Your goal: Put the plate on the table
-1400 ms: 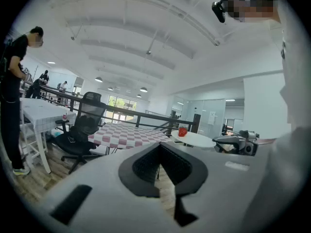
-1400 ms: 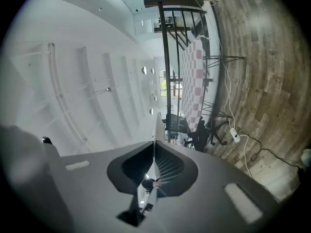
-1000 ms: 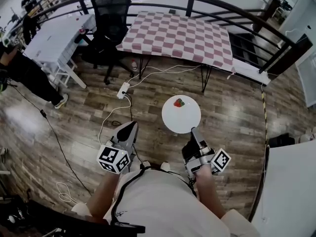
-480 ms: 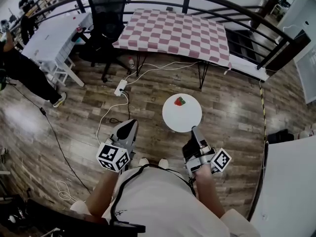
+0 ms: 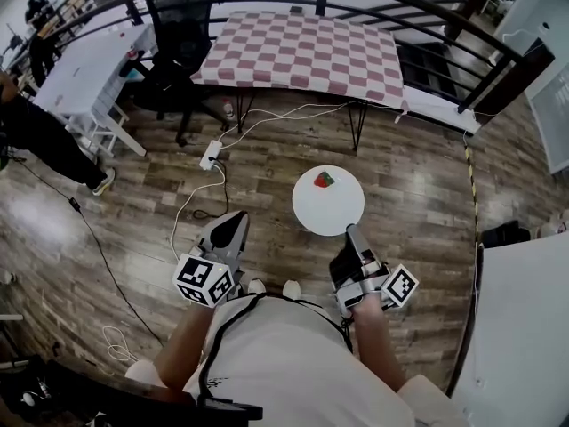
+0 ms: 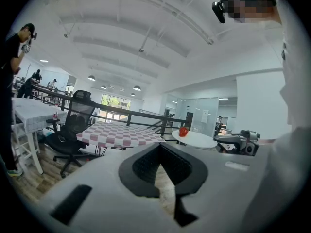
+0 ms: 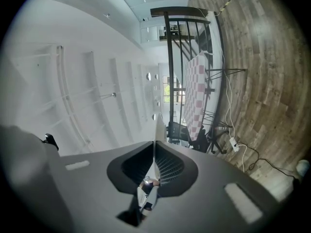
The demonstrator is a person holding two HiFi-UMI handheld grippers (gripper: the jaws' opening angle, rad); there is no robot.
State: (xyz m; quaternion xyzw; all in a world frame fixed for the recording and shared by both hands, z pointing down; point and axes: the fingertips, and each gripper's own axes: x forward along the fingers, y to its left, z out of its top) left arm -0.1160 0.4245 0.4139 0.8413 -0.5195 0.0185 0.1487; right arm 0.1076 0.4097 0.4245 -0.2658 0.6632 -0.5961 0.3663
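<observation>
The table (image 5: 302, 56) with its red-and-white checked cloth stands well ahead of both grippers, and the round white plate (image 5: 327, 205) is not on it. The plate hangs over the wooden floor (image 5: 133, 203), straight out from the right gripper (image 5: 350, 231), whose jaws are pinched narrow on its near rim. The left gripper (image 5: 238, 220), beside the right one and apart from the plate, has its jaws together on nothing, and a small red-and-green item (image 5: 324, 180) sits on the plate's far side.
</observation>
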